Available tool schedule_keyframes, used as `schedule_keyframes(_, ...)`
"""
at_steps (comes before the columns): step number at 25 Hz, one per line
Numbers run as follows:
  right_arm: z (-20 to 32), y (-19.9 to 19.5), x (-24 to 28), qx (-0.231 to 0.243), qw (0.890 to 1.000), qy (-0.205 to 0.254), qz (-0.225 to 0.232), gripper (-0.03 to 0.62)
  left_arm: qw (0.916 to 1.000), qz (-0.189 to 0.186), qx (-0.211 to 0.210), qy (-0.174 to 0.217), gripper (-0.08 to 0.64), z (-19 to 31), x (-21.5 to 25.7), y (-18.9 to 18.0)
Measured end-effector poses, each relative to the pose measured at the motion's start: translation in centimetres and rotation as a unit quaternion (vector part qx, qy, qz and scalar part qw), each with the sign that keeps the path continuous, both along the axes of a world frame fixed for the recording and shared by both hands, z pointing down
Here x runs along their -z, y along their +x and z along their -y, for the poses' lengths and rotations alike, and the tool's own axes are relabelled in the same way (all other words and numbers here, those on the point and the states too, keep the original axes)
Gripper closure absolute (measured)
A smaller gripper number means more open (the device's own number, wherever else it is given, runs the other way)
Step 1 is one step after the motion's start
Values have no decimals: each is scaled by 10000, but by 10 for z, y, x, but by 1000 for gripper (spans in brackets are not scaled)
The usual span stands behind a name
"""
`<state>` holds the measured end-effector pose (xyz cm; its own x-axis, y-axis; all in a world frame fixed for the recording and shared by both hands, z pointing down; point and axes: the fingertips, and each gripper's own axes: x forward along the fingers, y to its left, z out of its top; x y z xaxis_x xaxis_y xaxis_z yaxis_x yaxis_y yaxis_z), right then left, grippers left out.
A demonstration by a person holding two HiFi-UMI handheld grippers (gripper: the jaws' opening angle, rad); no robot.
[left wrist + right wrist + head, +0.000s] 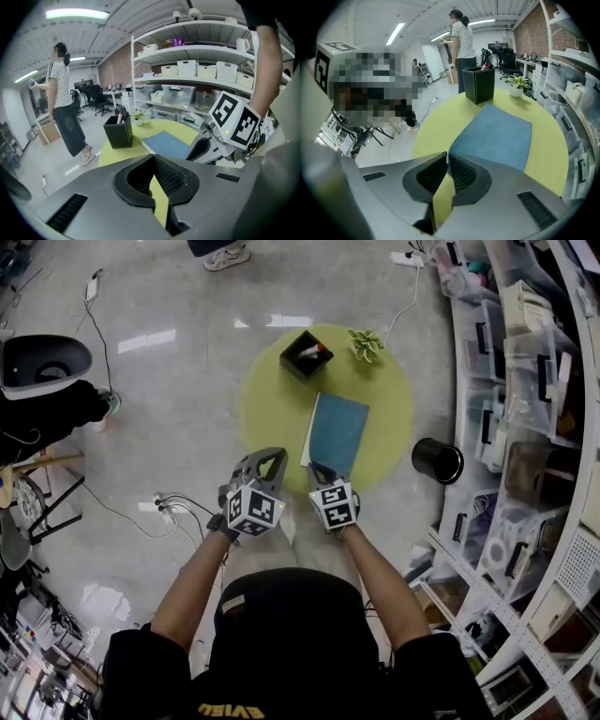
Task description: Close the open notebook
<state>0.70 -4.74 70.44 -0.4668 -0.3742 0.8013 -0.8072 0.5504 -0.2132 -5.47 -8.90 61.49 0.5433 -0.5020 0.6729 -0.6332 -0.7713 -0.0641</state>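
A blue notebook (339, 432) lies shut and flat on the round yellow-green table (272, 418). It shows as well in the left gripper view (168, 144) and the right gripper view (497, 136). My right gripper (314, 468) is shut, and its tips (446, 154) sit at the notebook's near corner with nothing seen between them. My left gripper (267, 454) hangs over the table's near left edge, left of the notebook. Its jaws (152, 158) meet at the tips and hold nothing. The right gripper's marker cube (234, 119) shows beside it.
A black pen holder (305, 355) and a small potted plant (366, 343) stand at the table's far side. A black bin (437, 460) sits on the floor to the right, before shelves of plastic boxes (525, 381). A power strip (164, 507) with cables lies at the left. A person (461, 33) stands beyond the table.
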Motion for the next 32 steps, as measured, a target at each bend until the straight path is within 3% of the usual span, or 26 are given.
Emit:
schedule_keyframes(6,-1,-6,-11,158,9998,-20,-92,560,9993,187,-292,131,545,-5,-5,5)
schedule_keyframes(22,-4,-11,-33,177,9991,-342,-178,537,9991,277,-332,17,545,-16,-15,4)
schedule_keyframes(32,-4,-15,-34,250,9990,-296,-244,528,9995,142,-212,-164,545,-19,-18,2)
